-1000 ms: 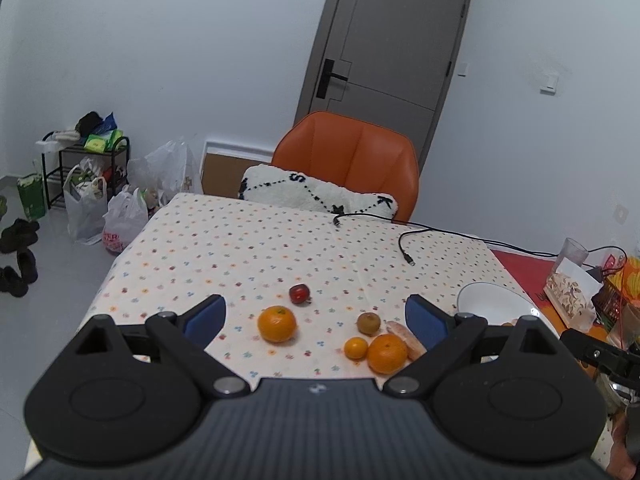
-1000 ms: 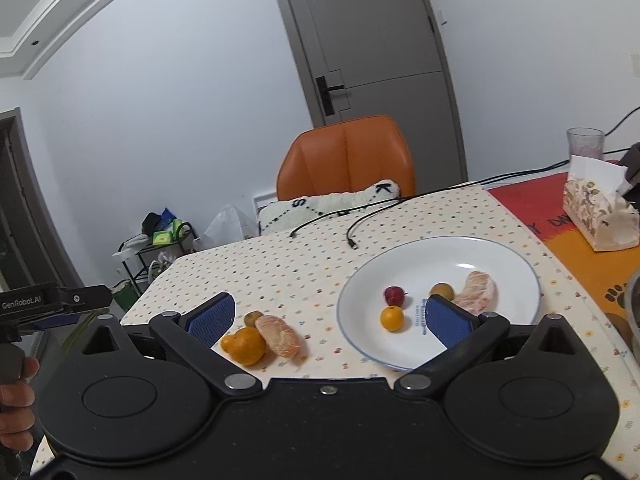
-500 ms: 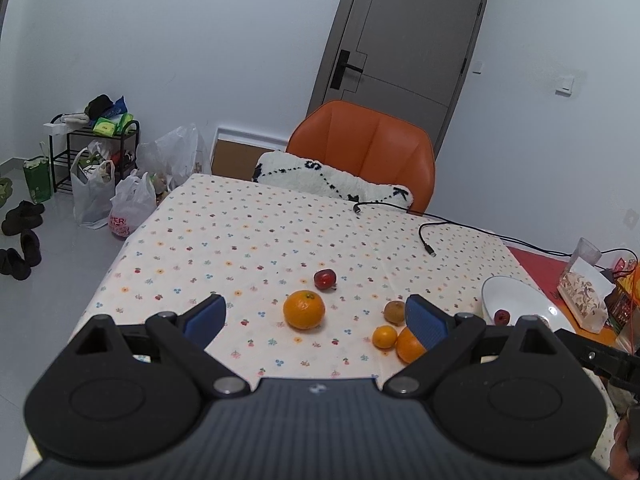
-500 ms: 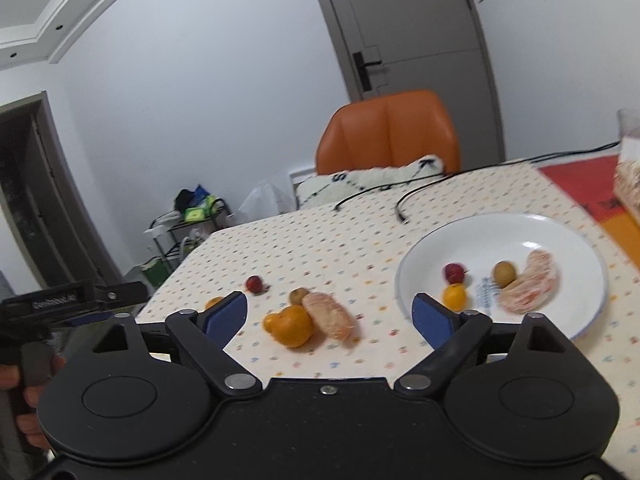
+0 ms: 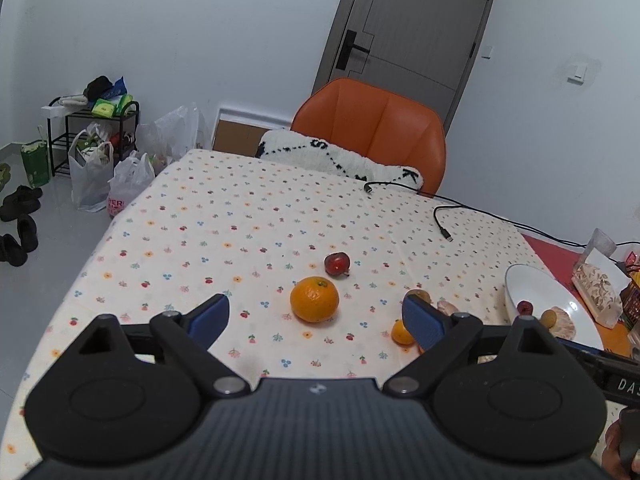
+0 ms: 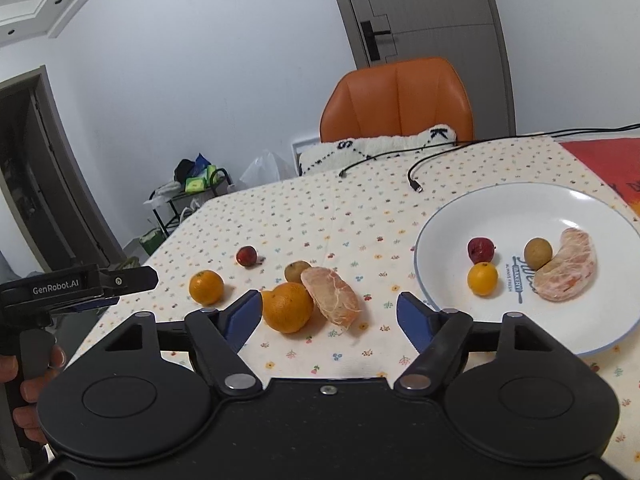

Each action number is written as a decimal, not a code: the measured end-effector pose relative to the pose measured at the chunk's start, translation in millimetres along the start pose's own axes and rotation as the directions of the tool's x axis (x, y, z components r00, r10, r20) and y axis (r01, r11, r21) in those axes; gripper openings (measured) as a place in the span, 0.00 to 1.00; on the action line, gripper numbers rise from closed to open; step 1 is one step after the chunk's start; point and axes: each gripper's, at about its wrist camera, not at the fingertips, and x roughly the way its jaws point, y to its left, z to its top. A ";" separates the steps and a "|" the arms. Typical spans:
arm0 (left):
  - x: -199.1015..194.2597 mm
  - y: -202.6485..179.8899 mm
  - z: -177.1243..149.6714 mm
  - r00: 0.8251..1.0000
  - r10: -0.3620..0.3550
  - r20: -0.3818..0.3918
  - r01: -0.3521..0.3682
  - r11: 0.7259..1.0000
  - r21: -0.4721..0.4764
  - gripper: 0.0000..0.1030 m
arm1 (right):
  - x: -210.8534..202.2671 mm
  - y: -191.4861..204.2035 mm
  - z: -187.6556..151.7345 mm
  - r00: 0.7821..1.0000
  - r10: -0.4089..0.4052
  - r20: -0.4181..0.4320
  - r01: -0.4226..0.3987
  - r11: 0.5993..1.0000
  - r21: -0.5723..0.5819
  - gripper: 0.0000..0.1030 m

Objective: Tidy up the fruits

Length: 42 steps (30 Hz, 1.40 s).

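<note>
The left gripper (image 5: pixel 316 314) is spread wide above the tabletop (image 5: pixel 224 232), which carries a cream cloth printed with small flowers and cherries; nothing sits between its blue-padded fingers (image 5: pixel 210 316), and a round, dimpled orange (image 5: pixel 314 299) lies on the cloth in line with the gap. A small glossy red fruit (image 5: pixel 337 263) lies just beyond that orange, toward the far edge. The right gripper (image 6: pixel 328 314) is likewise spread wide and grips nothing; a larger, slightly flattened orange (image 6: pixel 287 306) rests on the cloth just beside its left pad, touching a peeled citrus segment (image 6: pixel 331 295) with pale, veined membrane. A dull brown round fruit (image 6: pixel 295 271) sits just behind these two. The white plate (image 6: pixel 452 220), smooth and glazed with a thin blue rim and blue printed lettering, stands near the right edge of the tabletop and holds a red fruit (image 6: pixel 481 250), a small smooth yellow-orange fruit (image 6: pixel 482 278), a brown round fruit (image 6: pixel 537 253) and a second peeled segment (image 6: pixel 570 270). The right wrist view shows the plate contents in full and the person's hand (image 6: pixel 28 390) on the left tool handle; the left wrist view shows only the plate's near rim, partly hidden, plus a small orange fruit (image 5: pixel 400 332) behind its right finger. An orange padded chair (image 5: pixel 376 128) with a white knitted cushion (image 5: pixel 340 158) stands at the far edge, and two black cables (image 6: pixel 414 178) trail across the cloth.
</note>
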 end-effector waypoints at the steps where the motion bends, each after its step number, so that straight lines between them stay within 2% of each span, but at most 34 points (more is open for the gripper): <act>1: 2.2 0.2 0.2 1.000 0.000 -0.002 0.000 1.000 0.001 0.90 | 2.5 -0.1 0.1 1.000 -0.002 -0.004 0.002 1.000 -0.003 0.69; 8: 15.3 -1.7 1.3 1.000 -0.005 -0.010 0.005 1.000 0.007 0.88 | 18.4 0.3 1.4 1.000 -0.004 -0.028 0.004 1.000 -0.021 0.65; 16: 39.2 -2.6 -0.8 0.999 0.000 -0.045 0.000 1.000 0.006 0.82 | 39.5 -0.1 -1.5 0.997 -0.010 -0.071 0.007 0.999 -0.043 0.47; 26: 61.1 -4.1 -0.5 0.998 0.001 -0.070 0.000 1.000 0.010 0.73 | 57.4 -0.3 -0.5 0.995 -0.029 -0.092 0.022 0.997 -0.078 0.39; 35: 78.9 -2.7 -2.6 0.996 0.009 -0.086 -0.008 1.000 0.005 0.57 | 68.8 7.1 3.5 0.995 -0.044 -0.093 0.031 0.990 -0.137 0.37; 39: 80.3 -1.5 -1.9 0.996 0.008 -0.086 -0.008 1.000 0.000 0.39 | 76.4 7.7 0.7 0.991 -0.046 -0.122 0.027 0.988 -0.150 0.37; 42: 79.3 -0.3 -0.9 0.996 0.004 -0.092 -0.004 1.000 -0.002 0.37 | 77.1 8.5 -1.1 0.991 -0.036 -0.126 0.018 0.989 -0.144 0.30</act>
